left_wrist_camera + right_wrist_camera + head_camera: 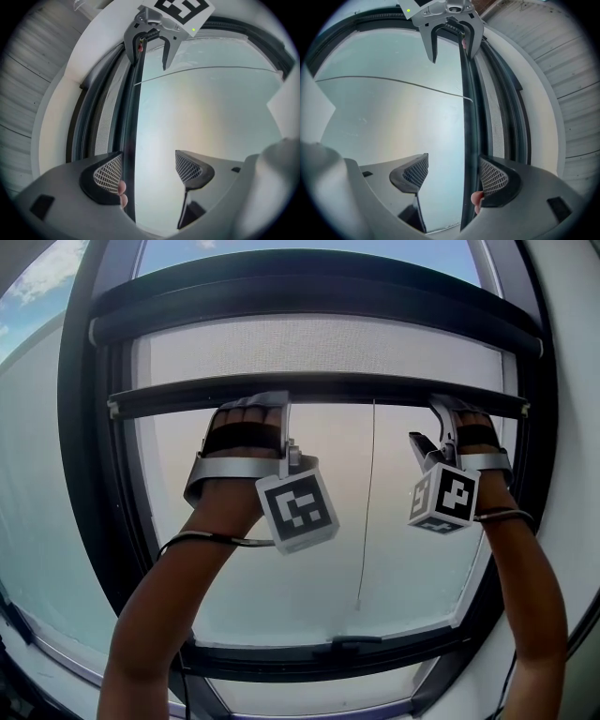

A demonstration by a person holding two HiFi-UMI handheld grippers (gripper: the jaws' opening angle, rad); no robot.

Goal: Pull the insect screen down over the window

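The insect screen mesh covers only the top strip of the window. Its dark pull bar runs level across the frame. My left gripper reaches up to the bar left of centre and my right gripper near its right end. In the left gripper view the pull bar lies beside the left pad of the open left gripper, with fingertips showing against the bar. In the right gripper view the pull bar lies beside the right pad of the open right gripper.
The screen's dark housing spans the top of the window frame. A thin cord hangs down the pane between my arms. A dark handle sits on the bottom rail. Sky shows beyond the glass.
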